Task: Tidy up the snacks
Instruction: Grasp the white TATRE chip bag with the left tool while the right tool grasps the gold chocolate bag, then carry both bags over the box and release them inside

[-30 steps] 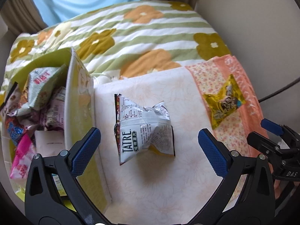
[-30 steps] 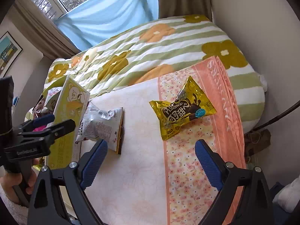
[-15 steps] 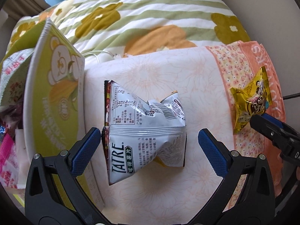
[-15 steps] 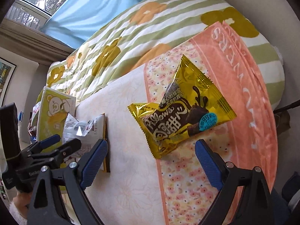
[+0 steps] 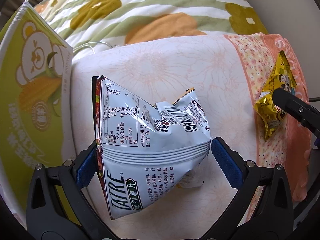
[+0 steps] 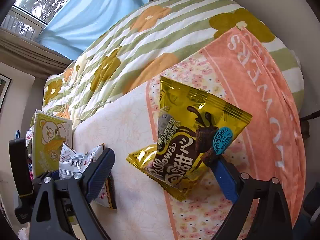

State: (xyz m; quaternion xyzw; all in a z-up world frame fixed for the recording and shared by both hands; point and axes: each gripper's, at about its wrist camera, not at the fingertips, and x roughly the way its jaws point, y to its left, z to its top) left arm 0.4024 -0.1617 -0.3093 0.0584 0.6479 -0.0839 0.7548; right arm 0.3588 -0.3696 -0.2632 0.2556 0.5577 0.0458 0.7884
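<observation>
A crumpled white TATRE chip bag (image 5: 152, 132) lies on the pale floral cloth (image 5: 180, 64). My left gripper (image 5: 154, 166) points down over it, open, its blue pads at the bag's two side edges. A yellow chocolate pillow-snack bag (image 6: 192, 136) lies on the pink flowered towel (image 6: 260, 92). Open as well, my right gripper (image 6: 163, 174) straddles the lower end of that bag. In the left wrist view the yellow bag (image 5: 274, 100) shows at the far right, with a black right finger (image 5: 294, 108) over it. The chip bag (image 6: 80, 158) also appears low left in the right wrist view.
A green-yellow box with a bear print (image 5: 34, 100) stands open just left of the chip bag, with snack packets inside (image 6: 30, 136). A striped flower quilt (image 6: 140, 40) lies beyond, a wall (image 6: 280, 0) at the right, and a thin white cable (image 5: 94, 45) near the box.
Both grippers have come down closer to their bags. The chip bag now sits between the left pads and the yellow bag between the right pads. Neither jaw width has changed.
</observation>
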